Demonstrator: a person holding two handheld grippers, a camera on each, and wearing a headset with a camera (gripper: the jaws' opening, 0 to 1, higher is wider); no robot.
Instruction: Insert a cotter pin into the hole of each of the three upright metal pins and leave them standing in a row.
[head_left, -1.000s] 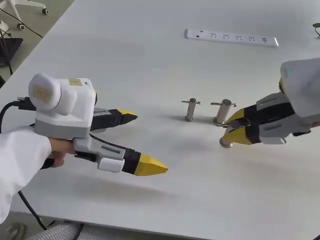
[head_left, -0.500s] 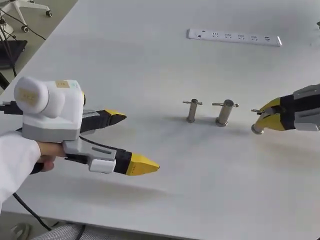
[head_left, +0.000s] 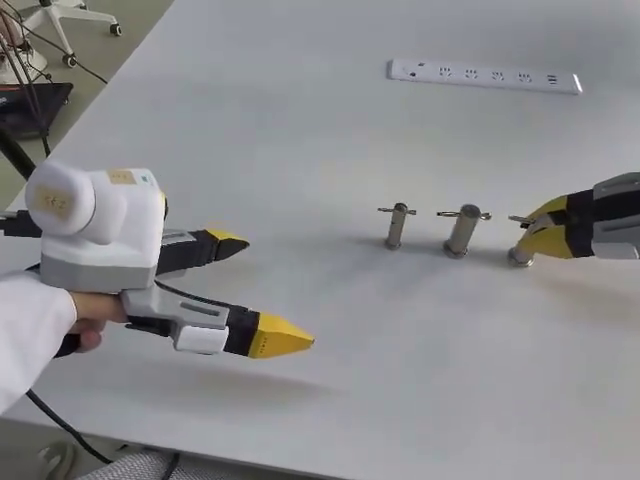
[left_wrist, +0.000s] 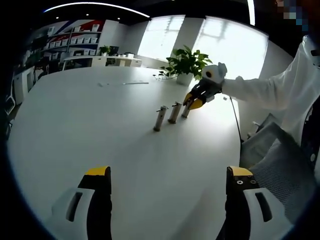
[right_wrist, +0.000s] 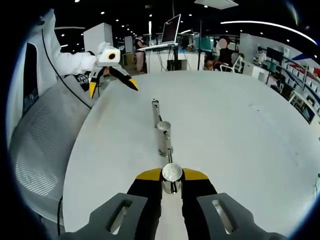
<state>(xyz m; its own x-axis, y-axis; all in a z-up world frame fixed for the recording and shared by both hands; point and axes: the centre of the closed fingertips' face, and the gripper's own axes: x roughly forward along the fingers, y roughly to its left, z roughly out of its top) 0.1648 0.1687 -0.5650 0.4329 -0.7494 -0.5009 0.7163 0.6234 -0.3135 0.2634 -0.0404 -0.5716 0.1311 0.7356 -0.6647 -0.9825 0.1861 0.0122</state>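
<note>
The jaws of the right gripper (head_left: 537, 232) are clamped on the end metal pin (right_wrist: 172, 173). It stands upright on the tabletop (head_left: 300, 130) with a cotter pin (head_left: 520, 219) through its top. Just beside it, in one row, stand the middle metal pin (head_left: 462, 232) and the far metal pin (head_left: 397, 228), each crossed by its own cotter pin. The left gripper (head_left: 278, 291) hovers well apart from them, jaws spread wide. A power strip (head_left: 484, 76) lies beyond.
</note>
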